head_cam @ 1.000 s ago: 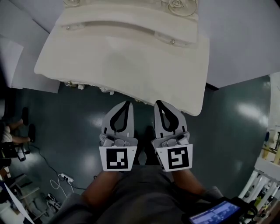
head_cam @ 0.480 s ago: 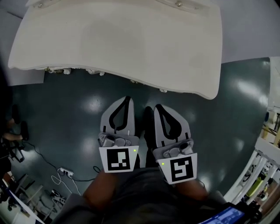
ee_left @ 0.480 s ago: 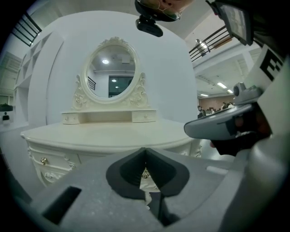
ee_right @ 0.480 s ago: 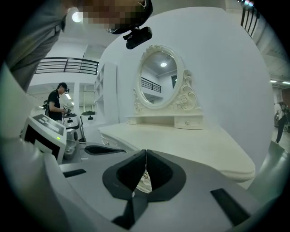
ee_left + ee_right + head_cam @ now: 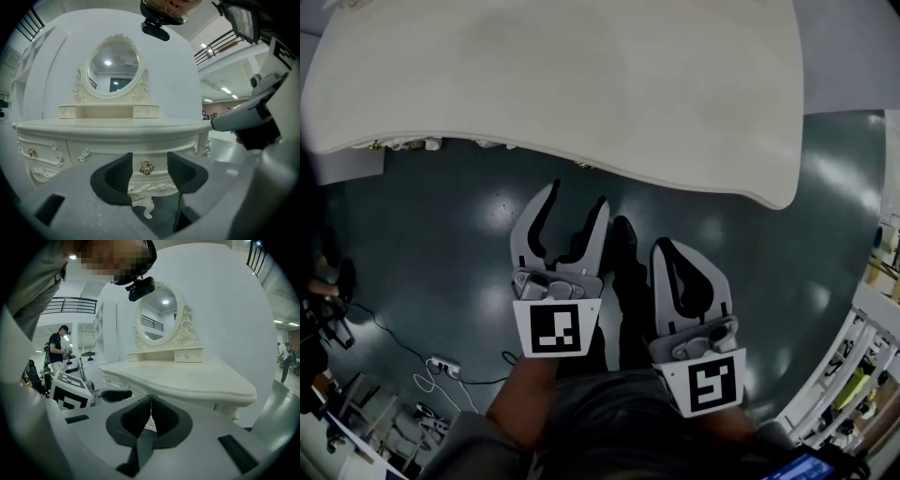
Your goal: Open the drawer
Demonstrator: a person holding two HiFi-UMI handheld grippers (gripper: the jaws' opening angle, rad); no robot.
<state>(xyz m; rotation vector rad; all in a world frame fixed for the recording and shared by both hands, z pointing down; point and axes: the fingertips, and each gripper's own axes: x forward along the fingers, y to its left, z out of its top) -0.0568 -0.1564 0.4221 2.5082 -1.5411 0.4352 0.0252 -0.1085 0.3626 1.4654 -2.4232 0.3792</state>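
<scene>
The white dressing table (image 5: 581, 84) fills the top of the head view. Its centre drawer (image 5: 157, 165) has a gold rose-shaped knob (image 5: 146, 168), which shows in the left gripper view through the gap between the jaws, still some way beyond them. My left gripper (image 5: 577, 197) (image 5: 149, 155) is below the table's front edge. Its jaws are opening and nothing is between them. My right gripper (image 5: 661, 246) (image 5: 151, 398) hangs beside it, lower and to the right, shut on nothing, and points past the table's corner.
An oval mirror (image 5: 113, 65) and two small drawers stand on the tabletop. Another gold knob (image 5: 31, 152) marks the left drawer. Below is dark green floor (image 5: 441, 244), with cables and a power strip (image 5: 441, 366) at lower left. Shelving (image 5: 872, 347) stands at the right, and a person (image 5: 58, 345) far off.
The left jaws have gone from shut to open. Both grippers have sunk below the tabletop, and the right one has slid toward the lower right. The tabletop now fills more of the view.
</scene>
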